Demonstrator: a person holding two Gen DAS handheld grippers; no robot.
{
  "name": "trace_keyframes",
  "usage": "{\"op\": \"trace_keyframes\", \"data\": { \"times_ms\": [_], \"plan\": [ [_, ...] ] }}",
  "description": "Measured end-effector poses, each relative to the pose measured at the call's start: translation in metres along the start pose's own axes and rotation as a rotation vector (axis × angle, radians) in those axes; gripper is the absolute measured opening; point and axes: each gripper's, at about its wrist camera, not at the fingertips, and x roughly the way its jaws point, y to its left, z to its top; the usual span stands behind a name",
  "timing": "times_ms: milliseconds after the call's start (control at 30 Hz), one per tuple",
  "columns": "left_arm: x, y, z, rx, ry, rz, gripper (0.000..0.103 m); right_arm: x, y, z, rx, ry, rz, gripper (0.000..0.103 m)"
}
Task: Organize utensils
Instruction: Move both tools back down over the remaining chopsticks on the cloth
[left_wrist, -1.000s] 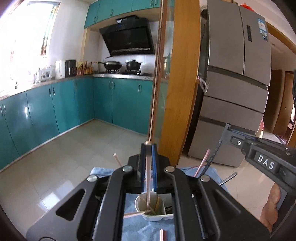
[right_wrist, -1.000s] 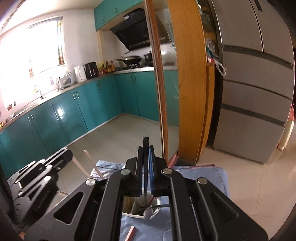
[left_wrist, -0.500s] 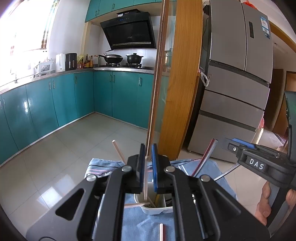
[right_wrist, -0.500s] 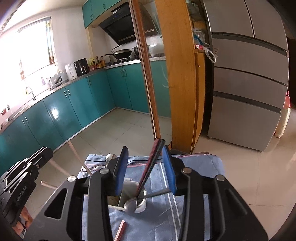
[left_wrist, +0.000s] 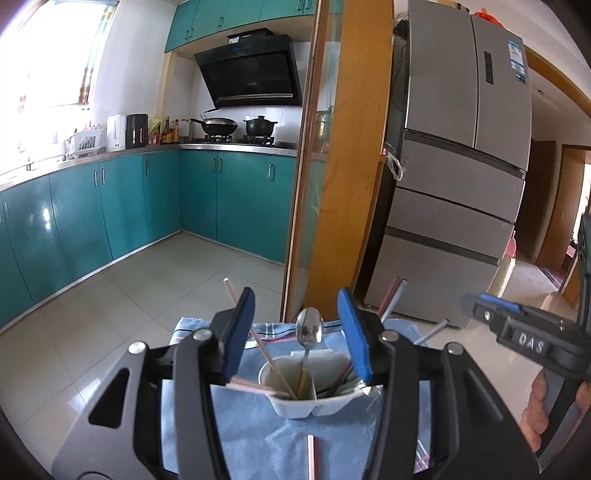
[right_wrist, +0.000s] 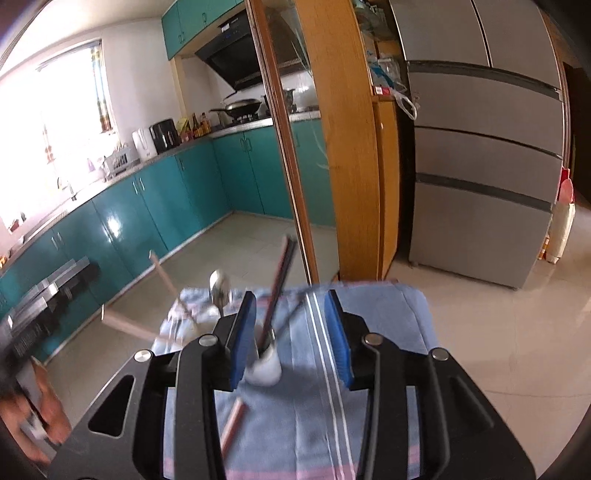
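Note:
A white divided utensil holder (left_wrist: 310, 395) stands on a blue striped cloth (left_wrist: 255, 443). In it stand a gold-handled spoon (left_wrist: 309, 328), pale wooden chopsticks (left_wrist: 258, 341) and dark red-black chopsticks (left_wrist: 393, 295). My left gripper (left_wrist: 296, 306) is open just in front of the holder, with nothing between its pads. In the blurred right wrist view my right gripper (right_wrist: 291, 299) is also open and holds nothing; the holder (right_wrist: 264, 367) and the dark chopsticks (right_wrist: 280, 280) sit by its left pad. One pink chopstick (left_wrist: 312, 458) lies loose on the cloth (right_wrist: 369, 387).
A person's hand (left_wrist: 535, 417) holds the right gripper's body (left_wrist: 524, 336) at the right of the left wrist view. Beyond the cloth's far edge are tiled floor (left_wrist: 147, 295), a wooden door frame (left_wrist: 354, 147), a steel fridge (left_wrist: 461, 184) and teal cabinets (left_wrist: 110, 206).
My left gripper opened and let a pale chopstick drop into the holder. My right gripper opened, left the dark chopsticks in the holder and shifted right.

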Motion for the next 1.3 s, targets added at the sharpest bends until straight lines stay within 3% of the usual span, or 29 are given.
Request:
{"op": "trace_keyframes", "data": {
  "times_ms": [167,267,333,533,633,900,1067,1300],
  "plan": [
    [-0.051,-0.009,-0.020,0.041,0.005,0.011,0.063,0.006,-0.003,-0.067,-0.024,0.134,0.008,0.044],
    [-0.069,-0.004,-0.047,0.032,0.045,0.012,0.069,0.052,-0.001,-0.108,-0.006,0.287,0.009,0.044],
    [-0.064,0.004,-0.073,0.001,0.117,0.020,0.069,0.089,0.002,-0.129,0.037,0.367,0.018,0.044],
    [-0.033,0.048,-0.145,-0.128,0.347,0.115,0.069,0.146,0.026,-0.141,-0.003,0.376,-0.093,0.044],
    [-0.031,0.062,-0.166,-0.155,0.398,0.138,0.069,0.159,0.038,-0.146,-0.025,0.335,-0.144,0.044],
    [-0.036,0.082,-0.186,-0.184,0.435,0.151,0.069,0.160,0.078,-0.160,-0.125,0.359,-0.076,0.044],
    [-0.033,0.080,-0.188,-0.194,0.439,0.139,0.070,0.157,0.095,-0.172,-0.199,0.382,-0.076,0.045],
    [-0.031,0.079,-0.194,-0.199,0.447,0.134,0.070,0.132,0.091,-0.175,-0.145,0.379,0.013,0.045]
  ]
}}
